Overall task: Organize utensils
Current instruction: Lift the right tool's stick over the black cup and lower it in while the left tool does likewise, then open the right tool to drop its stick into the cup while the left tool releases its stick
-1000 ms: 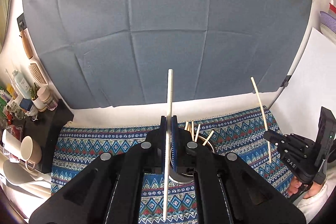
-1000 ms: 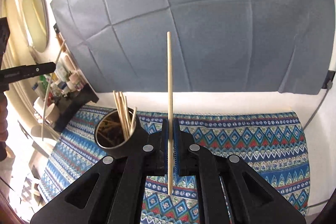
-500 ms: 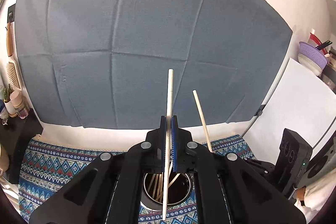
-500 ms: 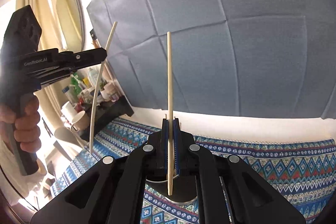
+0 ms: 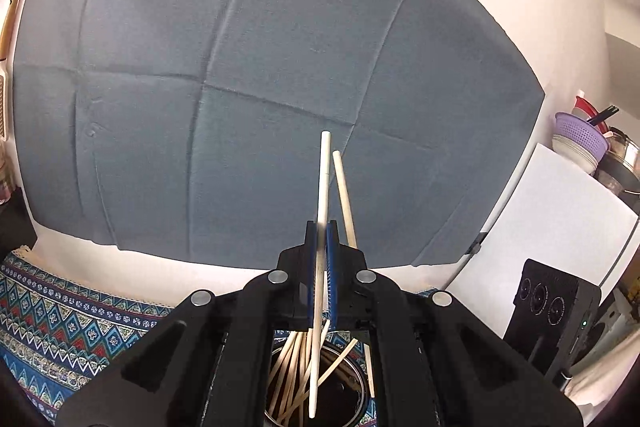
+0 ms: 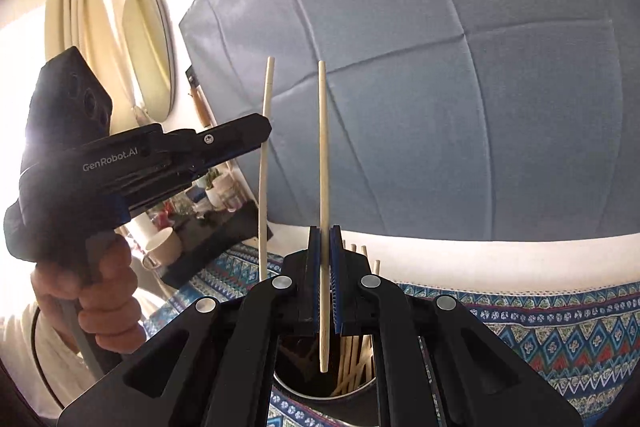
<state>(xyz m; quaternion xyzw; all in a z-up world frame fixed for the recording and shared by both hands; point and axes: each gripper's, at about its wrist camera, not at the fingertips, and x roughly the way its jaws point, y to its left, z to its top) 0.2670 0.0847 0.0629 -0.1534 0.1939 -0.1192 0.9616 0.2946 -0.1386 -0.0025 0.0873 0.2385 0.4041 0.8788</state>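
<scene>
My left gripper is shut on a pale chopstick, held upright with its lower tip over the mouth of a metal cup that holds several wooden chopsticks. My right gripper is shut on a wooden chopstick, also upright, its tip above the same cup. The right one's chopstick shows just beside the left one's. In the right wrist view the left gripper and its chopstick stand close on the left.
The cup stands on a blue patterned cloth before a grey backdrop. A black shelf with a mug and jars is at the left. A white board and stacked bowls are at the right.
Both grippers have moved in over the cup, bringing their chopsticks side by side and lower, tips now at the cup's mouth. Both stay shut.
</scene>
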